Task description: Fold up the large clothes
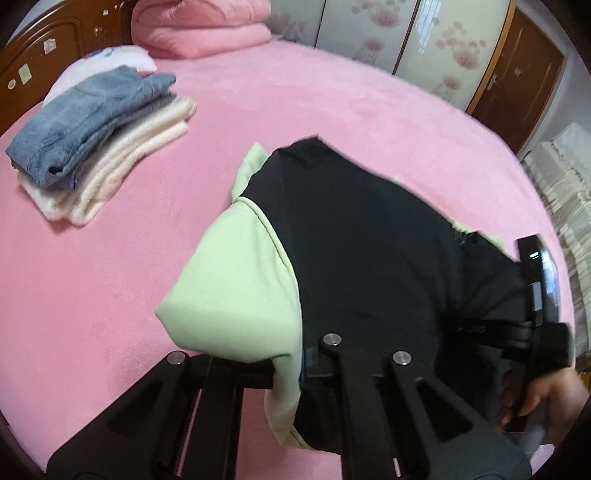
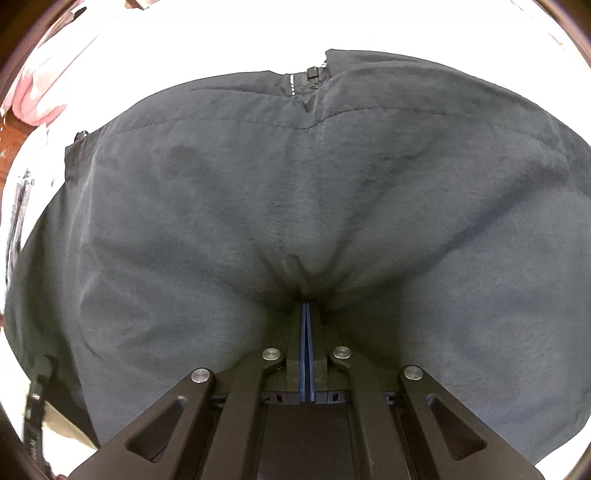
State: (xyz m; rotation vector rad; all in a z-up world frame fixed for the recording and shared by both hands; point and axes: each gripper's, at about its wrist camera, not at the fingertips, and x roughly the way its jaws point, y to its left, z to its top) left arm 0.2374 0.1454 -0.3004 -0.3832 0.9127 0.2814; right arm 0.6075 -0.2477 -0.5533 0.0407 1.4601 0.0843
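Note:
A black jacket (image 1: 369,236) with a light green lining (image 1: 236,280) lies bunched on the pink bed (image 1: 314,103). Its near edge drapes over my left gripper (image 1: 303,360), which is shut on the cloth; the fabric hides the fingertips, and only a strip of blue pad shows. In the right wrist view the same jacket (image 2: 295,192) fills the frame, its zipper (image 2: 314,74) at the top. My right gripper (image 2: 306,308) points down with its blue pads pressed together, pinching a puckered fold of the dark fabric at its tips.
Folded clothes, a grey-blue piece (image 1: 85,122) on cream ones (image 1: 122,162), are stacked at the bed's left. A folded pink quilt (image 1: 199,29) sits by the wooden headboard (image 1: 55,48). A person's hand (image 1: 546,395) shows at the right. Floral wardrobe doors (image 1: 406,40) stand behind.

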